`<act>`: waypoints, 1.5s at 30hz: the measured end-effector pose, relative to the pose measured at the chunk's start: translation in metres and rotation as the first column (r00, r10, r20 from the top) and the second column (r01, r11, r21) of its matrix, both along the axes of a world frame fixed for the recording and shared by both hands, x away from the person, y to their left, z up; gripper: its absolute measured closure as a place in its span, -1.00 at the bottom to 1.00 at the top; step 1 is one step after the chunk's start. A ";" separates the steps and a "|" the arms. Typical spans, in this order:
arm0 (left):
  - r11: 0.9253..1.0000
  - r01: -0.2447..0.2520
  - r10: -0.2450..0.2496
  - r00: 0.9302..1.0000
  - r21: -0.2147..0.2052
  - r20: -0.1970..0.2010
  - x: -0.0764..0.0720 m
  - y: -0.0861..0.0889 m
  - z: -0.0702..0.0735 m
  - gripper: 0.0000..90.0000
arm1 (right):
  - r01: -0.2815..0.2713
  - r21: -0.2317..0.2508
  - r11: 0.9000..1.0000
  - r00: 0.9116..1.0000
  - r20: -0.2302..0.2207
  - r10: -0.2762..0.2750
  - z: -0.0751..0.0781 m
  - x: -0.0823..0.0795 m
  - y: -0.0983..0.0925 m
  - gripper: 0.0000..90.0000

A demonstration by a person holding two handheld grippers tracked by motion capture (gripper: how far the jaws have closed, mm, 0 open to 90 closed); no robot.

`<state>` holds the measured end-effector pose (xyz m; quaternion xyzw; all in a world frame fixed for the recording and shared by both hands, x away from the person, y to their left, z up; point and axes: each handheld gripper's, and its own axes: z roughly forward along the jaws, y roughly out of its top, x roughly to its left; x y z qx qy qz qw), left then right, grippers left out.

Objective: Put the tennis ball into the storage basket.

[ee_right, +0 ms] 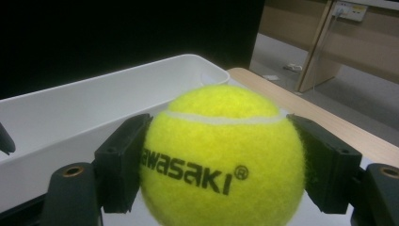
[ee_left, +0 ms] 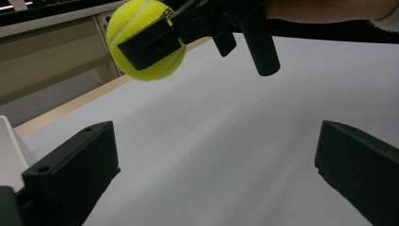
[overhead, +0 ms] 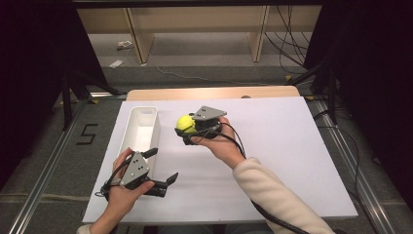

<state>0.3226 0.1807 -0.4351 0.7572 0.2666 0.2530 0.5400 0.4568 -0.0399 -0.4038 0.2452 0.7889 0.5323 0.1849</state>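
White sheet [overhead: 292, 161] covers a wooden table; dark floor and pale wooden shelving lie beyond the far edge. Long white bin [overhead: 142, 127] sits on the sheet at the left, running away from the person, inside empty as far as visible.

Right gripper [overhead: 187, 127] held above the sheet just right of the bin's far half, jaws clamped on a yellow tennis ball [overhead: 185, 122]. Right gripper view: ball [ee_right: 221, 155] pressed between both black jaws, black lettering "awasaki" across its face, bin [ee_right: 94, 117] close behind it.

Left gripper [overhead: 163, 165] low near the bin's near end, held in the left hand [overhead: 122, 192], jaws spread wide with nothing between them. Left gripper view: bare sheet between the parted jaws; ball [ee_left: 136, 47] and right gripper [ee_left: 188, 23] seen above, raised off the surface.
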 end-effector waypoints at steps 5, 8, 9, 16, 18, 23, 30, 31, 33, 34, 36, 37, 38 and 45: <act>1.000 0.001 -0.001 1.000 0.001 -0.001 0.000 0.000 0.000 -1.00 | -0.011 -0.004 1.000 1.000 0.003 0.011 0.001 0.000 0.003 -0.41; 1.000 0.007 -0.007 1.000 -0.003 -0.004 0.000 0.000 0.000 -1.00 | -0.014 -0.007 1.000 1.000 0.005 0.014 0.001 0.000 0.005 -0.41; 1.000 0.007 -0.007 1.000 -0.003 -0.004 0.000 0.000 0.000 -1.00 | -0.015 -0.005 1.000 1.000 0.005 0.015 0.002 0.000 0.006 -0.41; 1.000 0.005 -0.005 1.000 -0.001 0.001 0.000 0.000 0.000 -1.00 | -0.018 -0.005 1.000 1.000 0.012 0.018 0.004 0.001 0.009 -0.41; 1.000 0.004 -0.004 1.000 0.000 0.003 0.000 0.000 0.000 -1.00 | -0.019 -0.007 1.000 1.000 0.011 0.019 0.004 0.001 0.010 -0.41; 1.000 -0.003 0.003 1.000 0.002 0.002 0.000 0.000 0.000 -1.00 | -0.026 -0.011 1.000 1.000 0.002 0.026 0.003 0.001 0.012 -0.41; 1.000 -0.005 0.005 1.000 0.003 0.002 0.000 0.000 0.000 -1.00 | -0.033 -0.010 0.999 0.999 0.001 0.033 0.002 0.001 0.017 -0.41; 1.000 -0.005 0.005 1.000 0.003 0.003 0.000 0.000 0.000 -1.00 | -0.034 -0.012 0.999 0.999 0.001 0.034 0.002 0.002 0.017 -0.41; 1.000 -0.005 0.005 1.000 0.004 0.004 0.000 0.000 0.000 -1.00 | -0.036 -0.011 0.999 0.999 0.000 0.036 0.002 0.001 0.018 -0.41; 1.000 -0.004 0.004 1.000 0.004 0.004 0.000 0.000 0.000 -1.00 | -0.037 -0.011 0.999 0.999 0.001 0.037 0.003 0.002 0.019 -0.41; 1.000 -0.004 0.004 1.000 0.004 0.004 0.000 0.000 0.000 -1.00 | -0.038 -0.009 0.999 0.999 0.002 0.038 0.003 0.002 0.020 -0.41; 1.000 -0.004 0.004 1.000 0.004 0.004 0.000 0.000 0.000 -1.00 | -0.038 -0.010 0.999 0.999 0.003 0.038 0.003 0.002 0.020 -0.41; 1.000 -0.004 0.004 1.000 0.004 0.004 0.000 0.000 0.000 -1.00 | -0.037 -0.009 0.999 0.999 0.002 0.037 0.003 0.002 0.020 -0.41; 1.000 0.002 -0.002 1.000 0.002 0.000 0.000 0.000 0.000 -1.00 | -0.038 -0.008 0.999 0.999 -0.002 0.038 0.004 0.002 0.024 -0.41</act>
